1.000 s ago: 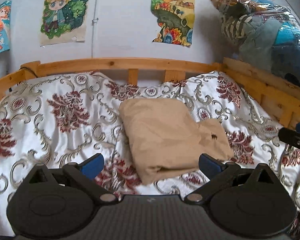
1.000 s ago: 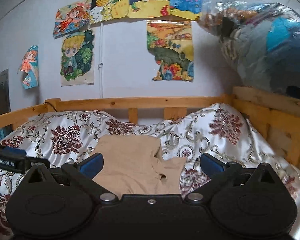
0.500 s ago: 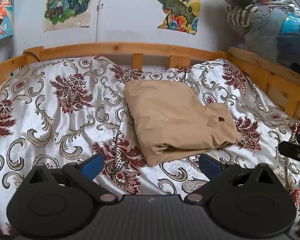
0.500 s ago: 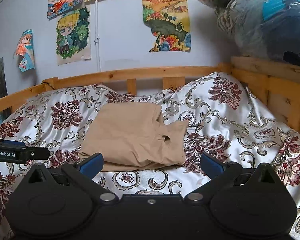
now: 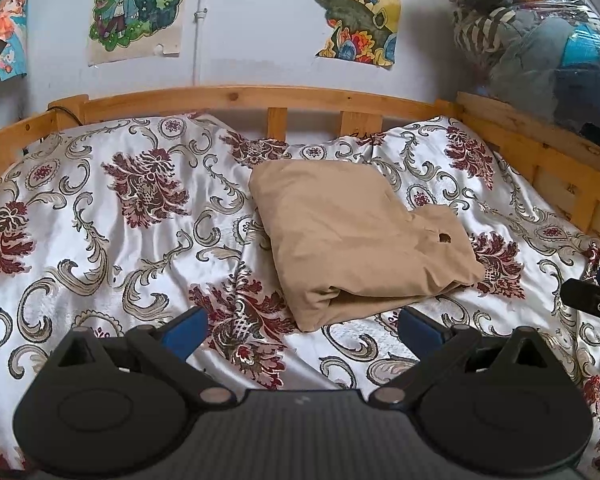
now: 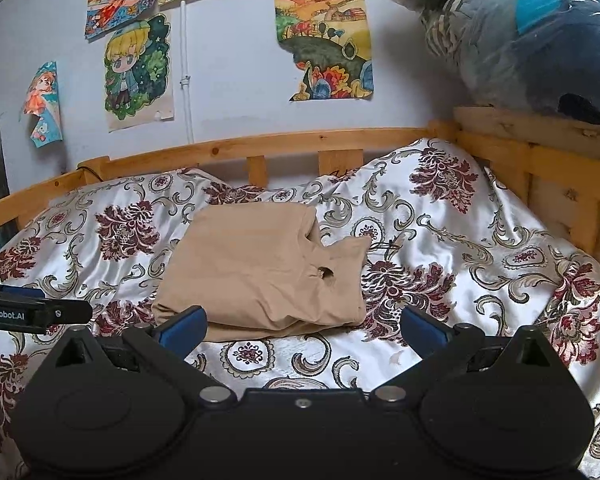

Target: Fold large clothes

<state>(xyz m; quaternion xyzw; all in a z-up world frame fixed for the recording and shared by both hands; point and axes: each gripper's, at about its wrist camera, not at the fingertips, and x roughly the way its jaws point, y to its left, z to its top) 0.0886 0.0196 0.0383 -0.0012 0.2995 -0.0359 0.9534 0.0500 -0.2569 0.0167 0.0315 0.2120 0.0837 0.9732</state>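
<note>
A tan garment lies folded into a compact bundle on the floral bedspread, with a small hole near its right side. It also shows in the right wrist view. My left gripper is open and empty, held above the bed just in front of the bundle's near corner. My right gripper is open and empty, held in front of the bundle's near edge. Each gripper's tip shows at the edge of the other's view: the right one and the left one.
A wooden bed frame rails the far side and the right side. A plastic-wrapped bundle of bedding sits on the right rail. Posters hang on the wall behind.
Both grippers have pulled back and up from the bundle, so more bedspread shows in front of it. Both stay open. The garment has not moved.
</note>
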